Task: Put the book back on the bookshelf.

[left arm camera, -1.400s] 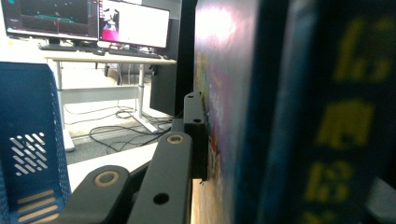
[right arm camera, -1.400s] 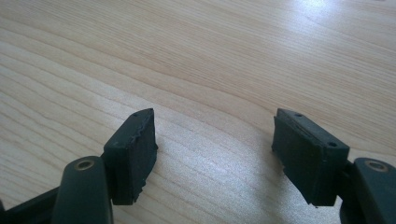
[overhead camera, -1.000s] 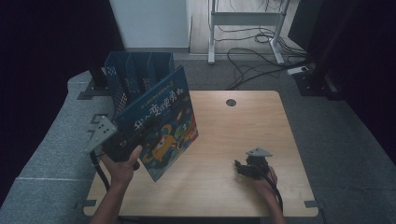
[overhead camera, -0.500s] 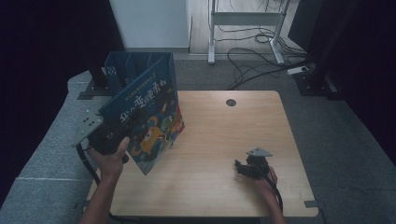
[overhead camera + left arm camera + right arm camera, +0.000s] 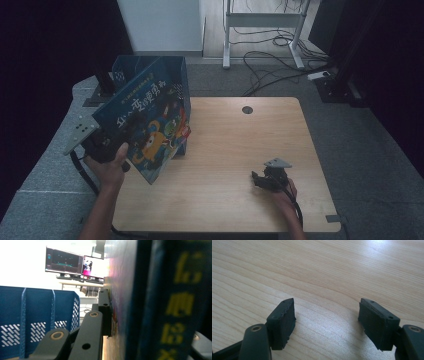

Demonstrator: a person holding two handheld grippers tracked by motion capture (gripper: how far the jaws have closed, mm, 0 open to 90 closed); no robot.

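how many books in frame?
1: a blue picture book with yellow lettering, clamped upright in the left gripper in front of the blue perforated plastic file rack. The rack's slots are partly hidden; more could sit there.

Left forearm comes up from the bottom edge at the near left, hand wrapped round the left hand-held gripper (image 5: 102, 145), raised and angled up to the left, grey plate on top tilted outward. Its jaws are clamped tight, with one black pad (image 5: 104, 312) pressed flat. Over on the right, the right hand-held gripper (image 5: 264, 179) sits low under a resting hand (image 5: 282, 194), jaws spread wide apart with nothing between them.
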